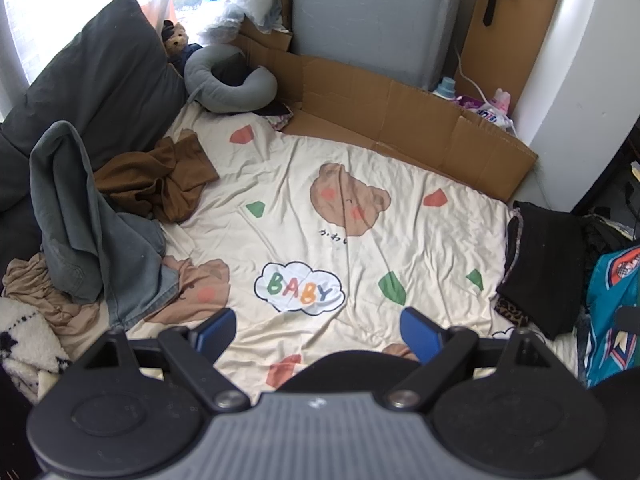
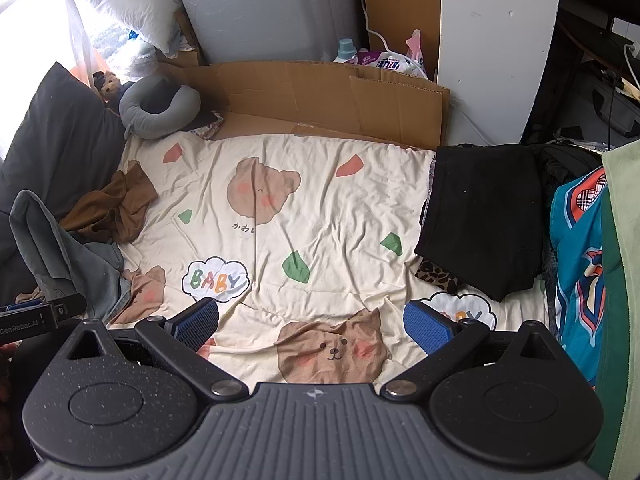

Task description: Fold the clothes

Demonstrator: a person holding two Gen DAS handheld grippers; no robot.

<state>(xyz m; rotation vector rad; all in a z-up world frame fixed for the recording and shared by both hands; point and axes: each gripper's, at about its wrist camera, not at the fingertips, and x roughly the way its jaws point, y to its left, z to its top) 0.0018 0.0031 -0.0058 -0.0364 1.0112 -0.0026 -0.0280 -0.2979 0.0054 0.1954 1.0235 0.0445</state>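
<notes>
Well apart from both gaping claws (image 1: pixel 318 330) (image 2: pixel 316 322), unfolded clothes (image 1: pixel 120 200) lie left.

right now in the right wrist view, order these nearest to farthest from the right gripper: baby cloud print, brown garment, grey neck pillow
1. baby cloud print, just ahead-left of the right gripper.
2. brown garment, crumpled at the bed's left edge.
3. grey neck pillow, far left corner by the cardboard.

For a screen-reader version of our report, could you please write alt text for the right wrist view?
The open right gripper, holding nothing, hangs over a cream bear-print blanket. A folded black garment lies at the blanket's right edge; a crumpled brown garment and a grey-blue one lie at the left.
</notes>
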